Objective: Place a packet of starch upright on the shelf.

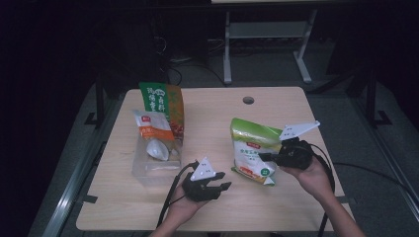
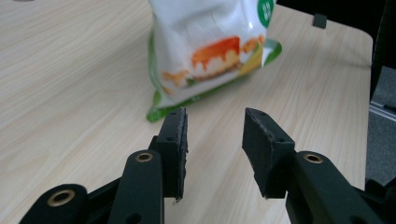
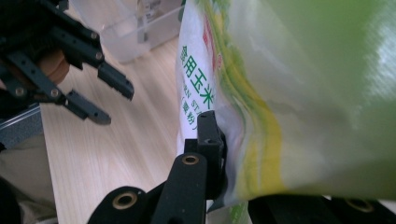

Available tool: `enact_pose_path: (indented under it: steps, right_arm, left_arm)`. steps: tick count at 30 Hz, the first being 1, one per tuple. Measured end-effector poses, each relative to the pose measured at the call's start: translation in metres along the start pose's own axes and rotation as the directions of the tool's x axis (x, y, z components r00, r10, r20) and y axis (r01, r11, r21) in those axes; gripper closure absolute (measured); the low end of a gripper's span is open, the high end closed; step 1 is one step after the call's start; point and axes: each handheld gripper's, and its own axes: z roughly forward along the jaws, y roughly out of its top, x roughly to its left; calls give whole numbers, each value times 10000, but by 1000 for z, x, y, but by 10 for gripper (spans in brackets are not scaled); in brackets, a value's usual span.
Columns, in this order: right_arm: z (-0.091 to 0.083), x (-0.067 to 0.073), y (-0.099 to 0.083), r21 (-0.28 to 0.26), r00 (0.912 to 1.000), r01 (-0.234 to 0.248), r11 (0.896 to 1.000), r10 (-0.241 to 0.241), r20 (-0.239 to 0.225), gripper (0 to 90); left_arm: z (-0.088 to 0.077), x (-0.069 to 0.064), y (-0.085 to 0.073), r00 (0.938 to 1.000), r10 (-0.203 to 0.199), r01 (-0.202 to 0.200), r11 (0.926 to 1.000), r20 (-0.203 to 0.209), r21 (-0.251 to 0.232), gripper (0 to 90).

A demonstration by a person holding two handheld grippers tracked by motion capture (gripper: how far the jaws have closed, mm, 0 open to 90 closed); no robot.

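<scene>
A green and white bag of corn starch [image 1: 252,150] stands up off the wooden table [image 1: 276,207] at the right, its lower corner close to the top. My right gripper [image 1: 265,157] is shut on the bag's right edge. In the right gripper view the bag [image 3: 303,93] hides one jaw of the right gripper [image 3: 240,154]. My left gripper [image 1: 225,180] hovers just left of the bag near the front edge, open with nothing between its jaws. Its own view shows the left gripper [image 2: 215,126] apart from the bag's bottom [image 2: 210,46]. The left gripper [image 3: 107,98] also shows in the right gripper view.
A clear plastic box [image 1: 148,170] sits at the left with an orange and white bag [image 1: 155,129] leaning in it. A green and orange bag [image 1: 165,106] stands behind it. A round cable hole [image 1: 248,100] lies at the table's far edge.
</scene>
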Motion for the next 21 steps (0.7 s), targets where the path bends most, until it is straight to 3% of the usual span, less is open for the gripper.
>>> enact_pose_path:
  steps: [6,11,21]
  right_arm:
    - [9,5,17,-25,9997,135,9999,-135,-186,864]
    - [19,14,38,-62,9980,468,9989,-470,-425,865]
    - [40,27,76,-27,9938,875,9962,-874,-687,865]
  left_arm:
    - [-5,-4,-15,10000,83,-83,9998,23,175,566]
    - [-8,-7,-15,9999,110,-110,9999,76,-52,522]
    - [-14,-21,-15,9981,592,-588,9979,157,-268,461]
